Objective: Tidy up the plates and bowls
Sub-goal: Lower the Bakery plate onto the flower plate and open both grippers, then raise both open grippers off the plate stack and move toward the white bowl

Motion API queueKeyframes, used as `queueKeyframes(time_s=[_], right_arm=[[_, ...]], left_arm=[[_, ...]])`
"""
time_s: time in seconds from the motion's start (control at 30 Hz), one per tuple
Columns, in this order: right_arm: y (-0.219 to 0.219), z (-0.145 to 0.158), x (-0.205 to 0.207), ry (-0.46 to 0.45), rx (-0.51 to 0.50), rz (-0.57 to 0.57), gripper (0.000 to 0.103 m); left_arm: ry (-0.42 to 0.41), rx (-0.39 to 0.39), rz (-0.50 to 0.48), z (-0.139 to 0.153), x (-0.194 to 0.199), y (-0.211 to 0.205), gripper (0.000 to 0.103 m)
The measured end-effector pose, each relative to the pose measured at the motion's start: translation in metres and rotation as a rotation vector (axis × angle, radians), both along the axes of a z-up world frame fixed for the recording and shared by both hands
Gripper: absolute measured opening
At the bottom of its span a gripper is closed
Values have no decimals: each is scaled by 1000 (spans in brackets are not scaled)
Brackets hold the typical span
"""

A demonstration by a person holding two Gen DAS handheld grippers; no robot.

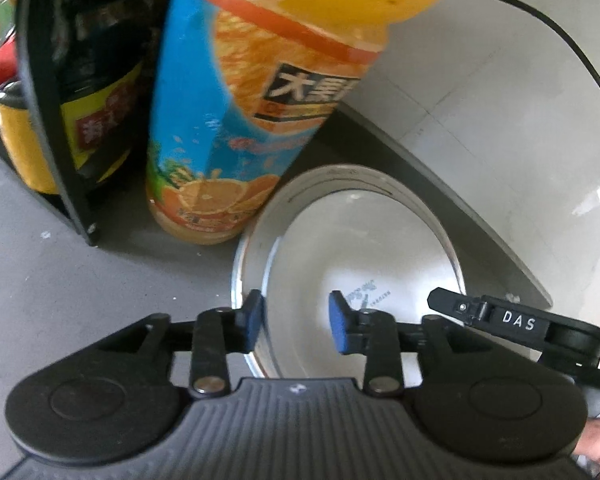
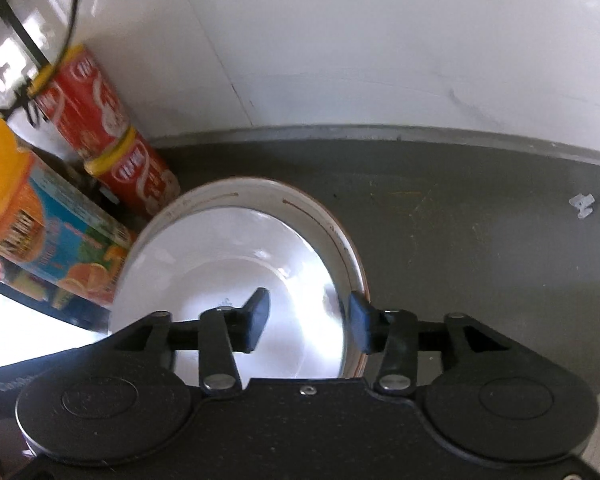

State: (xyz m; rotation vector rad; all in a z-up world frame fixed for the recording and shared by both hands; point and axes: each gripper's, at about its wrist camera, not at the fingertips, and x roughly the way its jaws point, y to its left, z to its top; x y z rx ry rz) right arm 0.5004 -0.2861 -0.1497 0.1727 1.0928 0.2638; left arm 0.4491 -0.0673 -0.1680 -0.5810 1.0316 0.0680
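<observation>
Grey counter [image 2: 460, 220]; "DAS" marks right tool [image 1: 518, 322].

Two white dishes here: one bowl [image 2: 236, 264] nested in one plate [image 2: 260, 190]. One orange juice bottle [image 1: 236, 120], one dark bottle [image 1: 96, 92] in the one black rack [image 1: 48, 120], and two stacked red cans [image 2: 112, 128].

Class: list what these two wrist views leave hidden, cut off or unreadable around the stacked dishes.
- Stacked dishes: near edge hidden by the left claw body, left view; count unclear.
- Print in the top dish: too small and blurred.
- Juice bottle: top cut off by the frame.
- Right view: right claw body hides the near rim.
</observation>
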Motion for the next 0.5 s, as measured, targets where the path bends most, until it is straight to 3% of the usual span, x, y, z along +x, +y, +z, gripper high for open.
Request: queueKeyframes(time_s=[0.13, 0.27, 0.37, 0.5], right_arm=[[-4, 8, -9, -24, 33, -9, 48], [-10, 13, -19, -31, 51, -53, 51], [-10, 15, -29, -32, 37, -79, 51], [-8, 19, -44, -37, 30, -114, 51]], left_arm=[[-2, 9, -47, 6, 2, -7, 57], [5, 28, -82, 11, -1, -11, 59], [-8, 51, -106, 19, -2, -14, 72], [-52, 57, -137, 35, -11, -12, 75]])
